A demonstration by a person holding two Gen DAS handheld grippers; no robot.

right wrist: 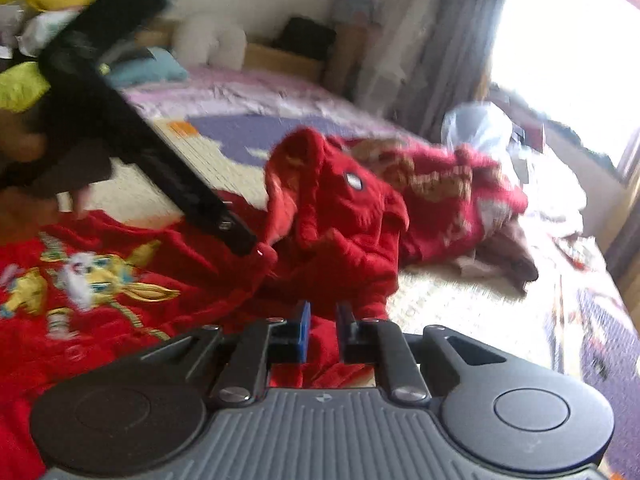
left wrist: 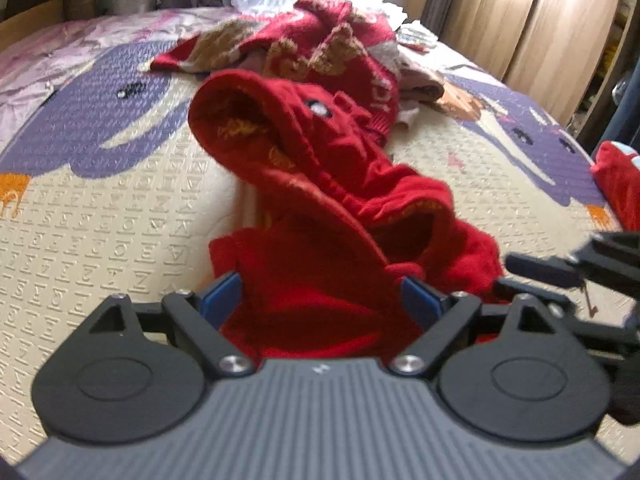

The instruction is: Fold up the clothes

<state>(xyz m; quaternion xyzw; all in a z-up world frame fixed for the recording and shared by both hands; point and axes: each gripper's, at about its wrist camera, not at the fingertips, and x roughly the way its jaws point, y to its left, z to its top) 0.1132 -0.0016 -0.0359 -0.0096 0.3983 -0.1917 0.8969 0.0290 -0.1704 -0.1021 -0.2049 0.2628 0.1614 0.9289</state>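
My left claw [left wrist: 320, 300] wide open over the red garment [left wrist: 340, 200], cloth between its pads unpinched, my right claw [right wrist: 322, 330] nearly closed, pinching red cloth, sweater [left wrist: 300, 44] at twelve o'clock.

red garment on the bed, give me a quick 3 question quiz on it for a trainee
1. Pick one: the left gripper has its fingers A) wide apart with red cloth between them, B) closed tight on a white bag, C) out of view.
2. True or false: the red garment lies on a bare wooden floor.
3. Short answer: what colour are the pads of the right gripper?

Key: 1 A. 2 False, it lies on a patterned bed cover. 3 Blue.
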